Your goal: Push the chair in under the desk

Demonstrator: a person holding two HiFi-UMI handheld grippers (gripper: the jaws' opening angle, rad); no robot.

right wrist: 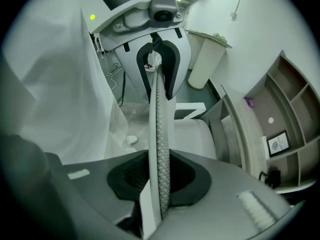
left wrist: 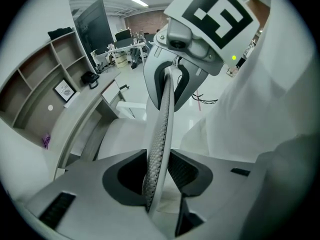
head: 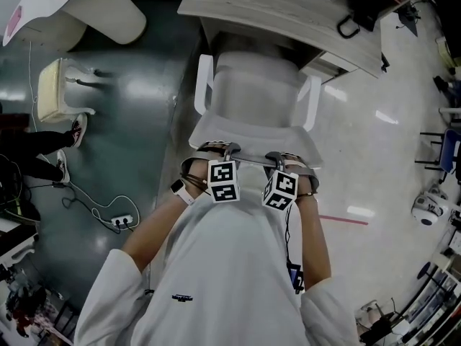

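**A:** How many chairs does the head view show?

**B:** One: a white plastic office chair (head: 256, 96) with a smooth pale seat and two white looped armrests (head: 204, 85). The seat's front sits under the edge of the single light wood-grain desk (head: 274, 9). The backrest stands out over the floor, nearest the person.

**A:** And the grippers?

**B:** Two, side by side on the backrest's top edge. The left gripper (head: 216, 152) and the right gripper (head: 286, 158) each carry one black-and-white marker cube (head: 223, 181).

**A:** What about the left gripper view?

**B:** The backrest's thin rim (left wrist: 161, 119) is dimpled mesh on a white frame. It passes between the left gripper's (left wrist: 159, 179) two dark ribbed fingers (left wrist: 183, 171), which are closed on it. Farther along the rim, the right gripper (left wrist: 169, 84) clamps the same rim.

**A:** And the right gripper view?

**B:** It mirrors that. The right gripper's (right wrist: 160, 184) two fingers (right wrist: 131, 179) grip the mesh rim (right wrist: 160, 129), and the left gripper (right wrist: 157, 69) holds it farther along. The desk's curved edge (right wrist: 237, 134) and open wooden shelves (right wrist: 287, 109) lie to the right.
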